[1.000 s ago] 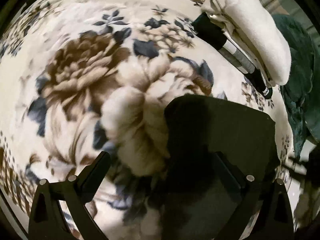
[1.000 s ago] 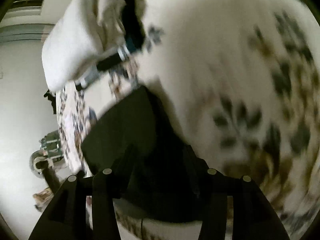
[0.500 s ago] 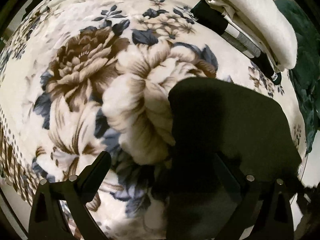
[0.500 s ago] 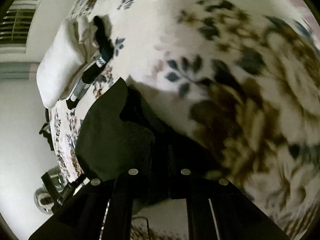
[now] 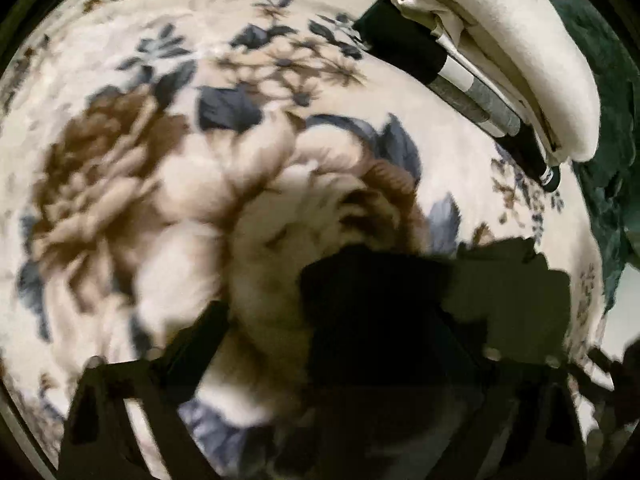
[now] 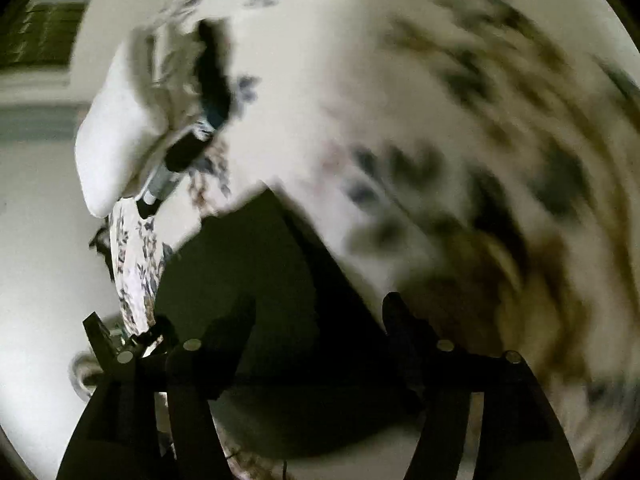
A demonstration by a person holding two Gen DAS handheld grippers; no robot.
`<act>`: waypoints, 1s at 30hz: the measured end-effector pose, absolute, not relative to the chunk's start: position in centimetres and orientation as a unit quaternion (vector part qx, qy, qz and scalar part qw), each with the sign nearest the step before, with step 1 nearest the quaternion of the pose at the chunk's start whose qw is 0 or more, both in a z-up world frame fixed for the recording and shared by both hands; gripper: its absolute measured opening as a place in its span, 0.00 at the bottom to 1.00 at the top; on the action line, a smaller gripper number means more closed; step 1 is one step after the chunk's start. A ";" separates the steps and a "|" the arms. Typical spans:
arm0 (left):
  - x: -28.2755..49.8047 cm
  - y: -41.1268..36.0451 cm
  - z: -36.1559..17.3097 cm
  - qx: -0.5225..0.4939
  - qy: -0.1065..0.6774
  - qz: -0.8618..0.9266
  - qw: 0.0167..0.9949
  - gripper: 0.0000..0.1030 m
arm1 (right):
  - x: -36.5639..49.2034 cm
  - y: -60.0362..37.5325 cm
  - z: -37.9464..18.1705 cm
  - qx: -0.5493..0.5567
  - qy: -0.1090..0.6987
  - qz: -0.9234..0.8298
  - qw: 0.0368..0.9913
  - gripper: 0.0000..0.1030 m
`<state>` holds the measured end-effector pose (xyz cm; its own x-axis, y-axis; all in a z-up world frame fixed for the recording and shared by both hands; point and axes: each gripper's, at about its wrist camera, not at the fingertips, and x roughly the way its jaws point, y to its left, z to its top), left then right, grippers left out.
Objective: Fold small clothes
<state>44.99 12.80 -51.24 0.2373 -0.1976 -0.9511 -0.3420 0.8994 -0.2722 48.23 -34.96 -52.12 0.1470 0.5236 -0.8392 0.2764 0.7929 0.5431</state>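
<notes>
Dark cloth (image 5: 400, 320) — the small garment being folded — lies on the floral blanket (image 5: 160, 160) at the near right of the left wrist view, partly doubled over. The left gripper (image 5: 332, 328) has its fingers spread wide, one on bare blanket and the other over the cloth; I cannot tell whether that finger pins any fabric. In the right wrist view the right gripper (image 6: 316, 320) is also spread wide above the same dark cloth (image 6: 256, 264), holding nothing. Both views are blurred, so the hands look to be moving fast — the main risk is a finger dragging the loose layer and undoing the fold. A sweep far right could also knock the stack of folded clothes (image 5: 520, 52).
</notes>
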 end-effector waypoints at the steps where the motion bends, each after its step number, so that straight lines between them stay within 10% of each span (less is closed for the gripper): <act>1: 45.3 12.8 -51.4 -0.229 0.615 0.039 0.754 0.52 | 50.4 -33.8 -53.3 0.303 0.650 0.118 0.687 0.74; 4: 45.8 12.1 -51.3 -0.233 0.608 0.031 0.759 0.41 | 54.0 -31.4 -57.1 0.315 0.687 0.141 0.639 0.73; 5: 45.9 11.9 -51.2 -0.232 0.604 0.030 0.762 0.36 | 54.8 -30.8 -57.4 0.313 0.685 0.148 0.641 0.56; 6: 45.8 11.9 -51.2 -0.234 0.601 0.031 0.763 0.34 | 55.3 -30.3 -57.0 0.297 0.677 0.150 0.656 0.06; 16: 45.4 14.8 -52.1 -0.316 0.596 0.023 0.738 0.35 | 58.5 -28.0 -55.9 0.201 0.682 0.126 0.692 0.08; 19: 44.0 16.5 -51.6 -0.370 0.582 -0.007 0.724 0.37 | 58.6 -30.3 -55.5 0.256 0.692 0.150 0.659 0.31; 21: 42.5 17.5 -51.6 -0.404 0.570 -0.039 0.714 0.50 | 58.1 -32.3 -55.1 0.293 0.688 0.192 0.635 0.68; 23: 40.4 18.2 -52.1 -0.428 0.559 -0.060 0.708 0.76 | 57.3 -33.4 -55.9 0.307 0.702 0.228 0.601 0.69; 30: 37.5 15.3 -54.8 -0.416 0.576 -0.097 0.697 0.84 | 53.7 -29.9 -60.4 0.288 0.750 0.329 0.496 0.71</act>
<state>37.47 15.28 -54.79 0.3171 -0.6148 -0.7221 -0.3446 0.6347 -0.6917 53.68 -29.92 -60.38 -0.3418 0.7583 -0.5551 0.1059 0.6180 0.7790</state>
